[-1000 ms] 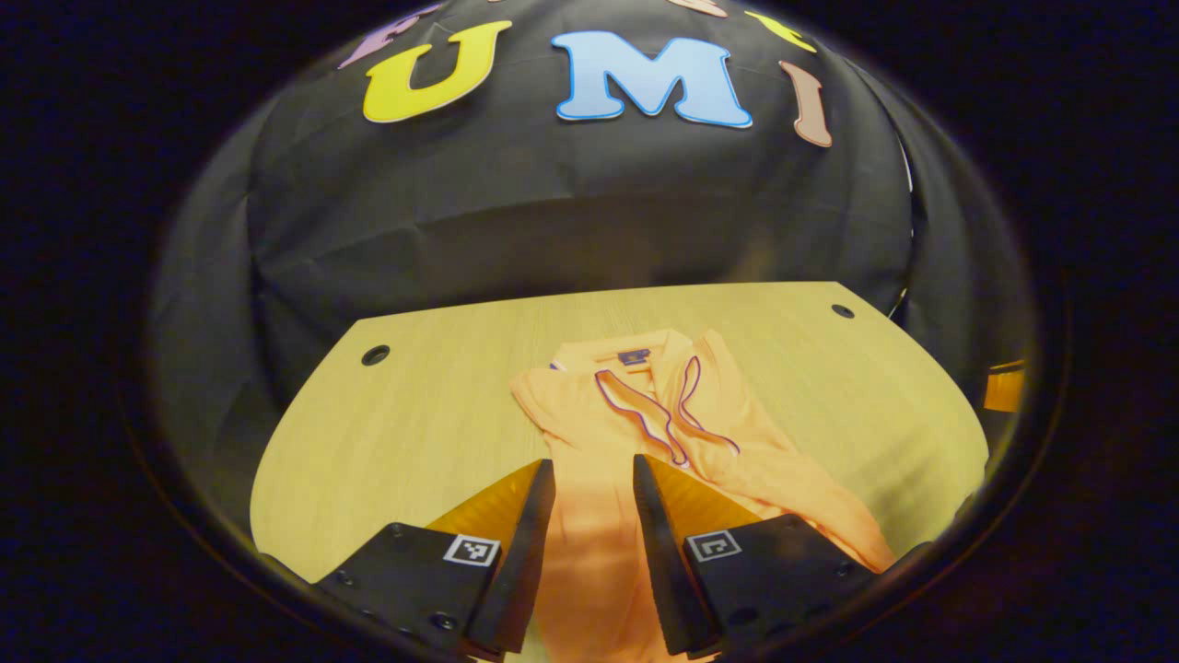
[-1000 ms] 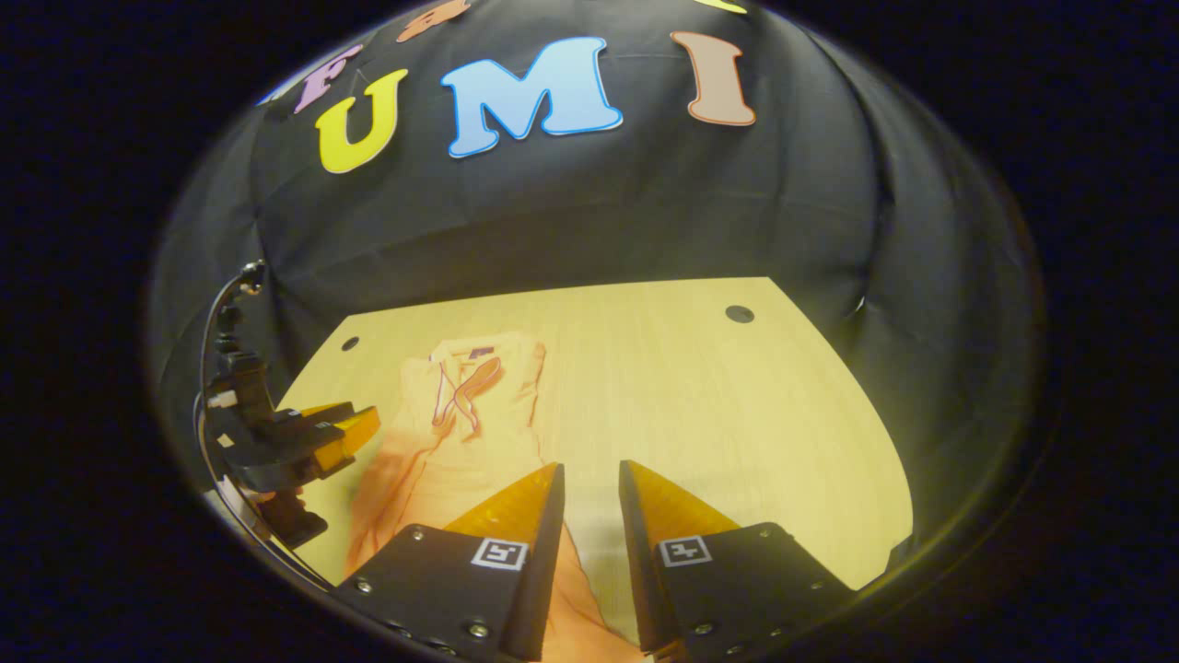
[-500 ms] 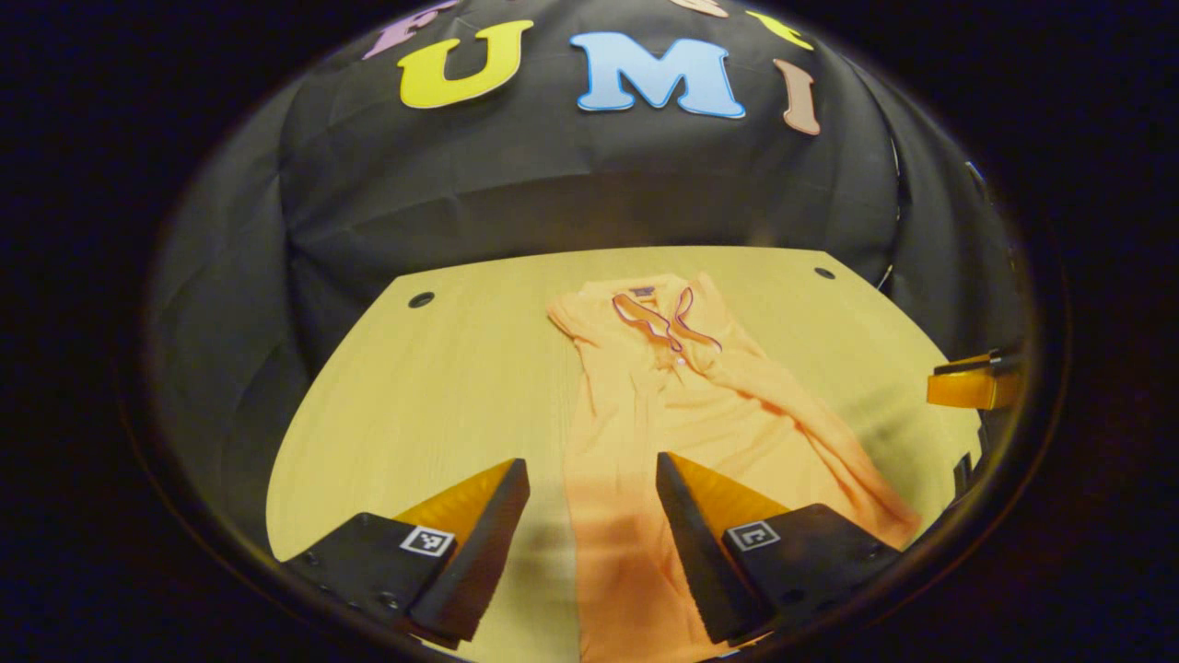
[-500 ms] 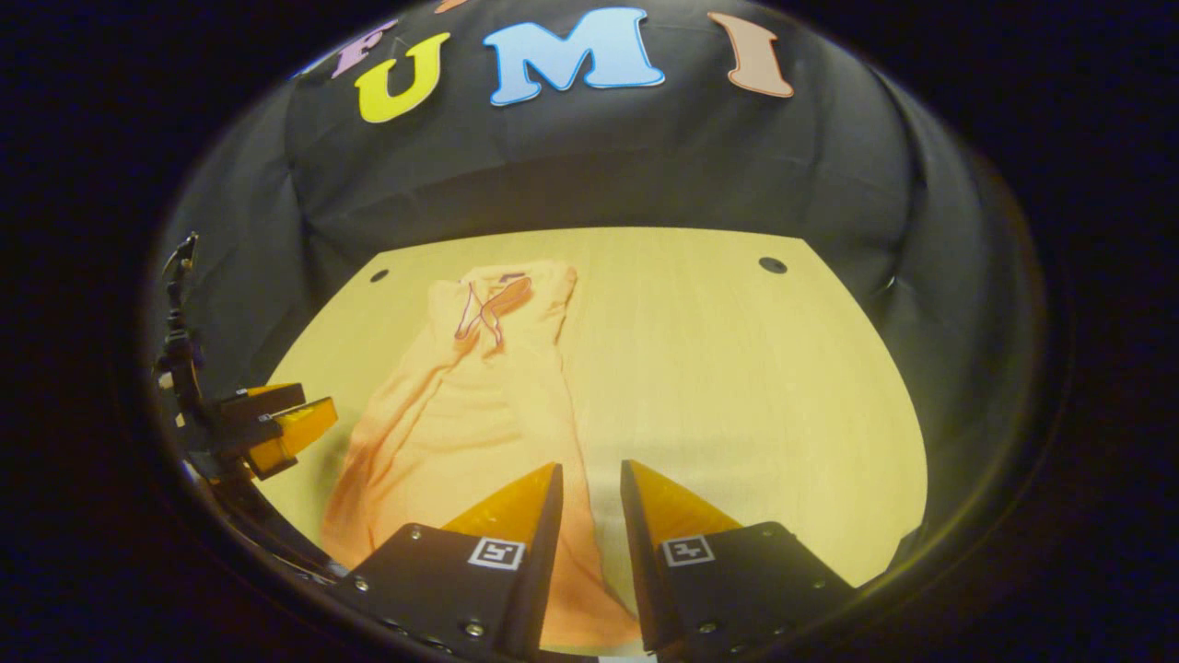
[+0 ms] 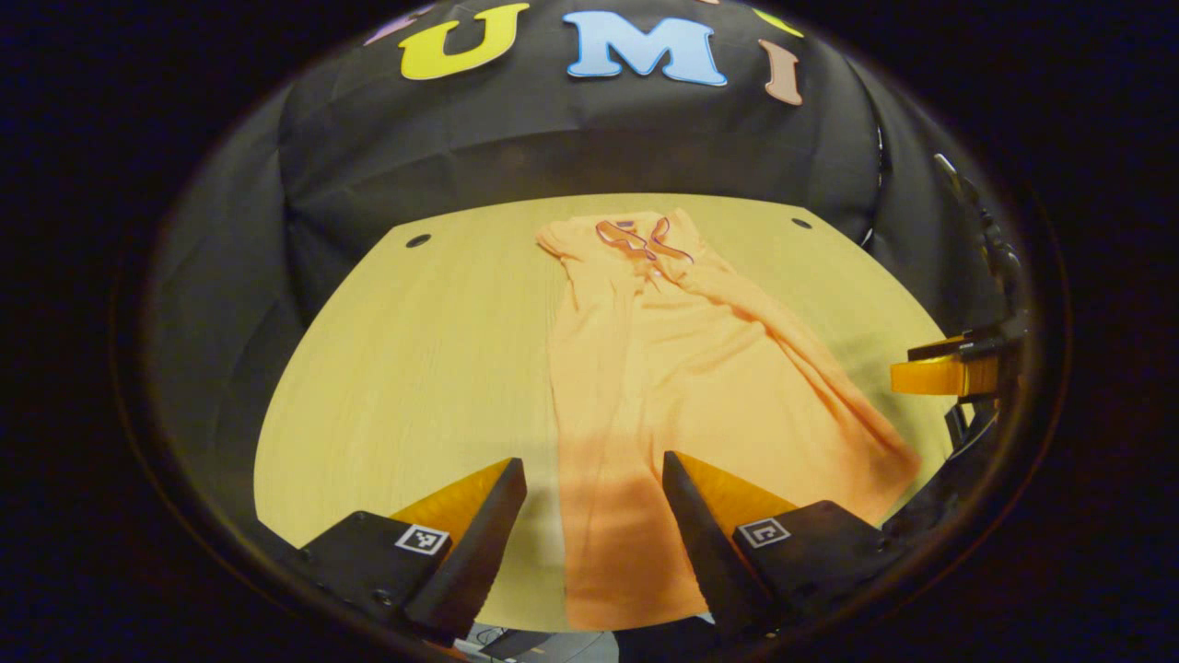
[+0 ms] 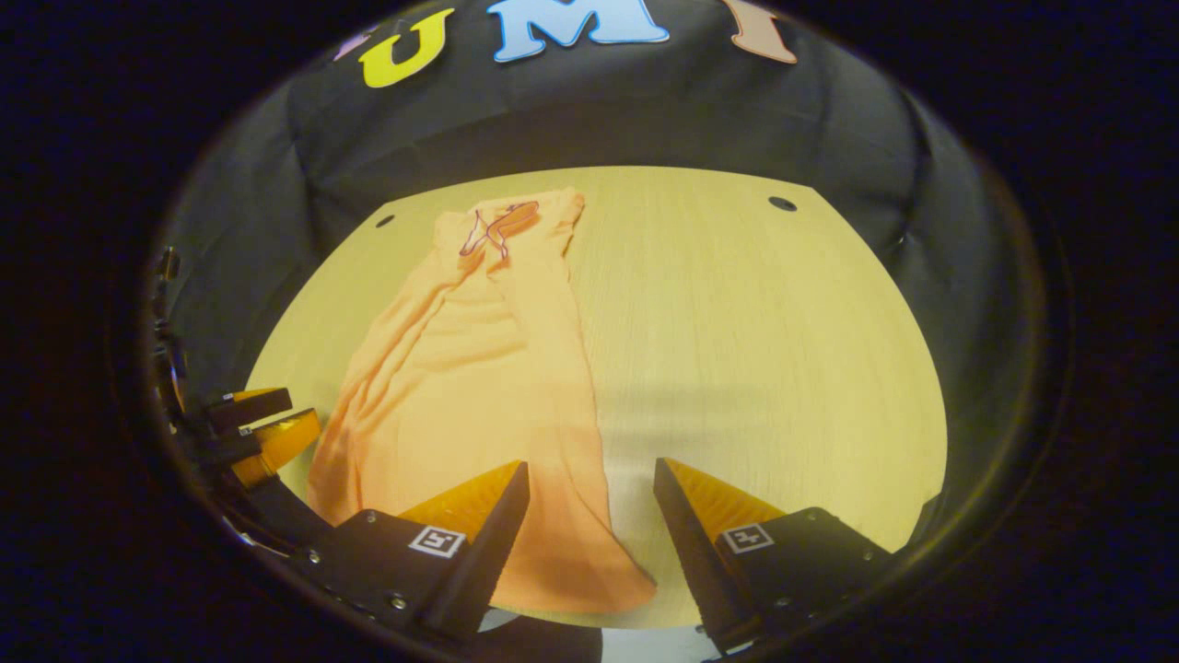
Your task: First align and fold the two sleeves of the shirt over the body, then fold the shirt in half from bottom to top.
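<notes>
- Shirt (image 5: 663, 368) lies lengthwise on the table (image 5: 414, 368), collar at 12 o'clock, hem at 6
- Left gripper (image 5: 594, 502) and right gripper (image 6: 589, 502) both spread wide, holding nothing
- Risk: pinching just one hem layer; the folded sleeves may slide apart

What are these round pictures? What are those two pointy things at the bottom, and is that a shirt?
Each picture comes from a camera riding on a hand-held pinching tool. The pointy things are its two fingers. A person holds one tool in each hand. The left gripper looks down its fingers in one picture, the right gripper in the other. Yes, an orange shirt lies stretched out on the wooden table, collar far away. Both grippers are open over its near end, holding nothing.
</notes>
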